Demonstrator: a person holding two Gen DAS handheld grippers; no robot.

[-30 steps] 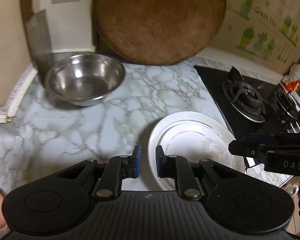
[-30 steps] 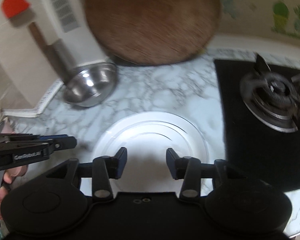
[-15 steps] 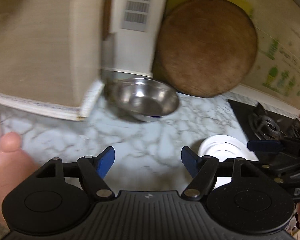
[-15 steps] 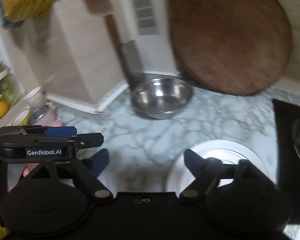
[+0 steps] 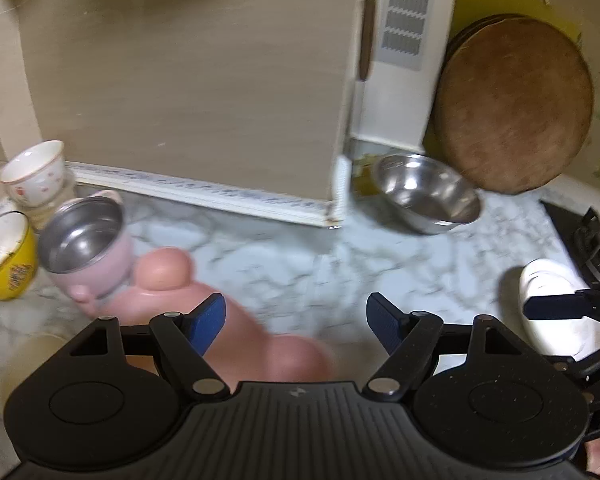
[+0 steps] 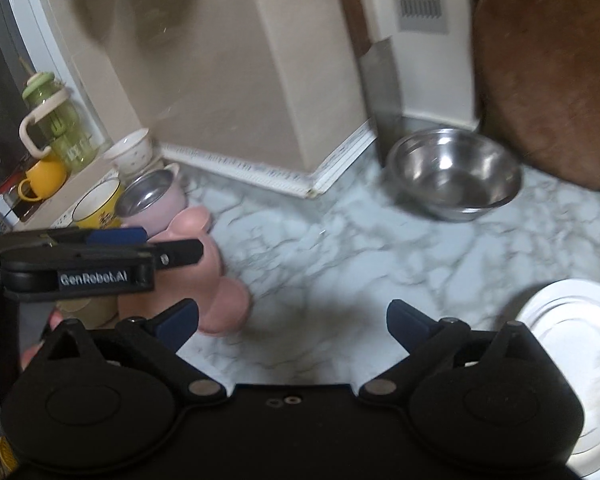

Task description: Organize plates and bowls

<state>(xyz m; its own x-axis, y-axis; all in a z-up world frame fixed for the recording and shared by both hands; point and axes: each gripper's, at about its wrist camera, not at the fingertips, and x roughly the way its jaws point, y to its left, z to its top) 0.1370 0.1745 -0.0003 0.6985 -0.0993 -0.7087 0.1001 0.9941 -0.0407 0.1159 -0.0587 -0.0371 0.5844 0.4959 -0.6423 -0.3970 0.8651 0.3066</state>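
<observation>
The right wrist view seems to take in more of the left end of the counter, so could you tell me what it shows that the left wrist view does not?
Only the right wrist view shows the green handled water bottle, the yellow mug and the steel cleaver blade. Only the left wrist view shows the black gas burner. Both show the round steel bowl, the white ceramic plate, the round wooden cutting board and the pink steel-lined cup.

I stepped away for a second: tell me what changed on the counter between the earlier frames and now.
Both tongs, left and right, have just been opening; nothing sits between either pair. They let go of the white plate and swung left toward the pink dish and cups. The plate and steel bowl stayed where they were.
</observation>
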